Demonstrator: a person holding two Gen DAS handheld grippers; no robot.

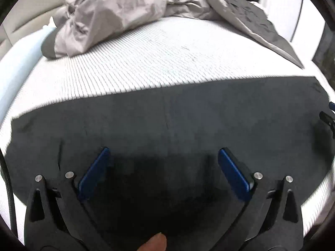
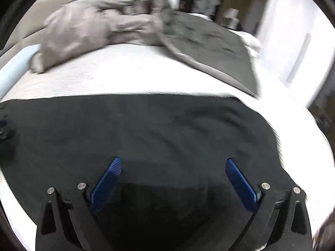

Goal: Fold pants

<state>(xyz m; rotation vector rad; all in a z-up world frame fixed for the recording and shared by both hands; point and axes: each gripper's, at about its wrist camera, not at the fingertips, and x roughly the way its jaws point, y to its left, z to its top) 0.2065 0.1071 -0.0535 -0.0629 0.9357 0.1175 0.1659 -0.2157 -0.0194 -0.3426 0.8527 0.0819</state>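
Dark pants [image 1: 167,113] lie flat across a white ribbed bed [image 1: 136,62]; they fill the lower half of both wrist views [image 2: 146,125]. My left gripper [image 1: 163,152] hovers over the near part of the cloth, its blue pads [image 1: 94,173] wide apart and holding nothing. My right gripper [image 2: 172,163] is also open above the pants, blue pads [image 2: 240,182] spread. The tip of the right gripper [image 1: 328,115] shows at the right edge of the left wrist view, and the left gripper [image 2: 5,131] at the left edge of the right wrist view. A fingertip [image 1: 155,242] shows at the bottom.
A crumpled grey duvet [image 1: 117,10] is piled at the far side of the bed, one flap [image 2: 213,52] spread to the right. A pale blue pillow [image 1: 18,69] lies far left. The mattress edge [image 2: 309,146] drops off on the right, a white wall [image 2: 293,31] beyond.
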